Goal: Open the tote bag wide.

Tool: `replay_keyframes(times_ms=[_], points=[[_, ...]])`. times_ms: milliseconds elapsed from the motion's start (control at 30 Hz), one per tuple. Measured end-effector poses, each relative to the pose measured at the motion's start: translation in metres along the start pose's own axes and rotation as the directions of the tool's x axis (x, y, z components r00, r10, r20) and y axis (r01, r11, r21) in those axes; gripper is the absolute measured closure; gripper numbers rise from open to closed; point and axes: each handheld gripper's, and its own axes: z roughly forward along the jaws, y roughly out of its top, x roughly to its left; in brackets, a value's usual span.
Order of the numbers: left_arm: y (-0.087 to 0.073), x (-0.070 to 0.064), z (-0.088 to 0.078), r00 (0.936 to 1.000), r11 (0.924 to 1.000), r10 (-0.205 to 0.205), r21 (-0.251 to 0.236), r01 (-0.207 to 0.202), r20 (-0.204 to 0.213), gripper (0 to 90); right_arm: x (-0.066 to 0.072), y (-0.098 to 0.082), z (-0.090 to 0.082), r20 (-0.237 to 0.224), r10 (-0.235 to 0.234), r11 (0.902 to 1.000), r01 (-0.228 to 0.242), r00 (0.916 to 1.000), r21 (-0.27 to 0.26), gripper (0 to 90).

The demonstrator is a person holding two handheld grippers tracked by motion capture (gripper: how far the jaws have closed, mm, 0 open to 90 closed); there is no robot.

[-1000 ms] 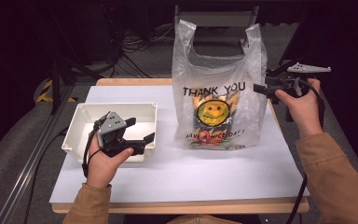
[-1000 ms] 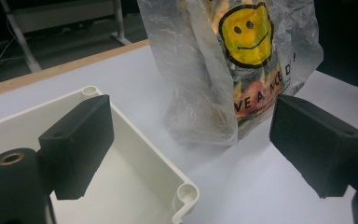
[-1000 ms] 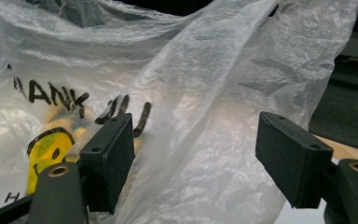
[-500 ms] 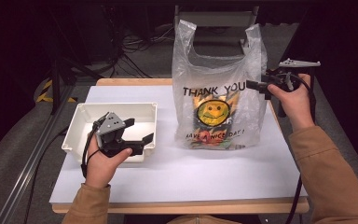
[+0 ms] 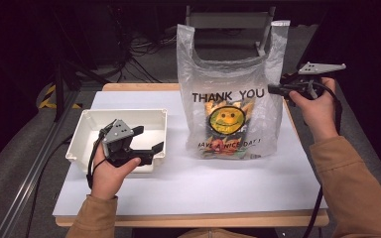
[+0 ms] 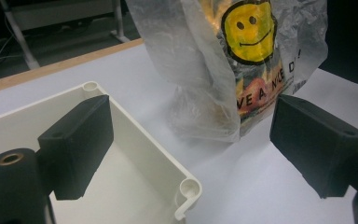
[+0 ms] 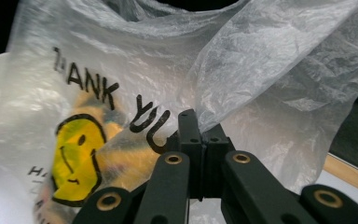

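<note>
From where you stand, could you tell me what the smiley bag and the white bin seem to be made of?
The bag looks like thin, translucent plastic film: crinkled, glossy, its contents showing through. The bin looks like rigid moulded plastic, off-white with a smooth, slightly shiny finish, with moulded corner posts visible in the left gripper view.

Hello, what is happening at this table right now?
A person works with a gripper in each hand. The right gripper has just been closing and now pinches the side of the clear plastic "THANK YOU" bag with a yellow smiley face, which stands upright on the white table. The left gripper waits open at the corner of the white rectangular plastic bin, holding nothing.
</note>
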Motion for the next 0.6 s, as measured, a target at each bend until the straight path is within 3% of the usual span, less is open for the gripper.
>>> replay_keyframes(times_ms=[333,600], points=[[0.003,-0.006,0.006,0.9999,1.0,-0.002,-0.007,0.002,0.017,14.8,0.02,-0.007,-0.03,-0.07,-0.06,0.9976,0.057,0.9957,-0.038,90.0],[0.021,-0.022,0.032,0.9978,1.0,0.006,-0.008,-0.005,0.066,15.3,0.035,-0.014,-0.05,-0.107,-0.088,0.9948,0.082,0.9904,-0.06,90.0]])
